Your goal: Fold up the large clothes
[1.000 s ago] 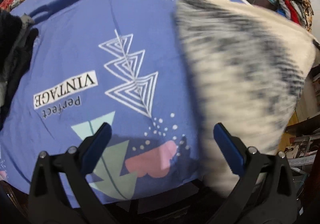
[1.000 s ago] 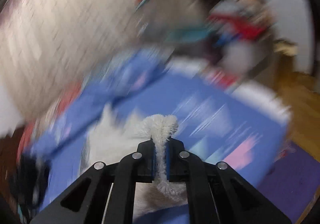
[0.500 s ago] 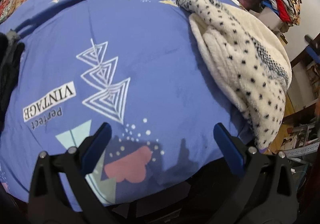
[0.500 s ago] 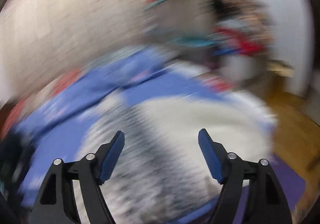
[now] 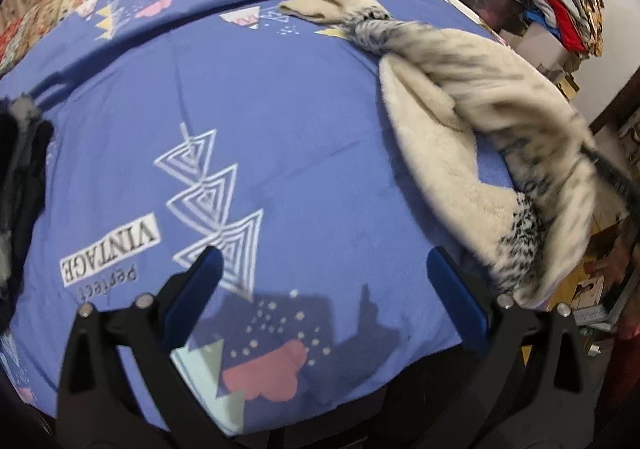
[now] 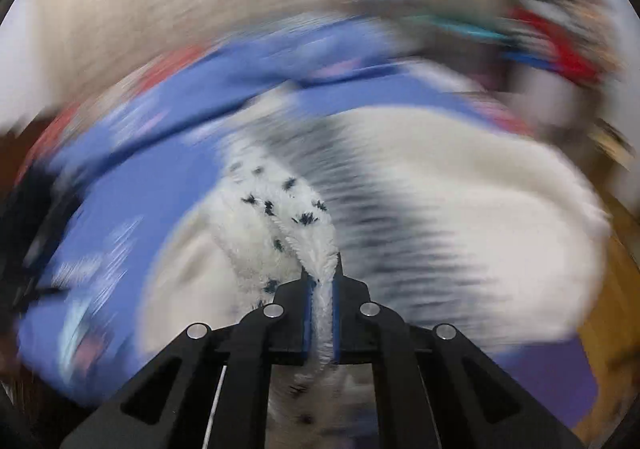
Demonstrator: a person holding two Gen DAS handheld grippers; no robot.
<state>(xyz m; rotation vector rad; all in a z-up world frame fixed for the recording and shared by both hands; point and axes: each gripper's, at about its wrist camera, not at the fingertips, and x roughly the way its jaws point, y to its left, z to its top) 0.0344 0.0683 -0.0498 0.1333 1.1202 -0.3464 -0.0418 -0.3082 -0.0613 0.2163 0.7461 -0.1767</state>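
My right gripper (image 6: 320, 305) is clamped on a fuzzy edge of the fleece (image 5: 472, 121), which lies bunched along the right side of the bed (image 5: 280, 109), partly hanging over its edge. My left gripper (image 5: 324, 289) hangs wide apart, holding nothing, over the blue sheet. To spread the garment well, I judge I should draw the pinched edge toward the bed's middle and take a second corner with the left, keeping the fabric taut.
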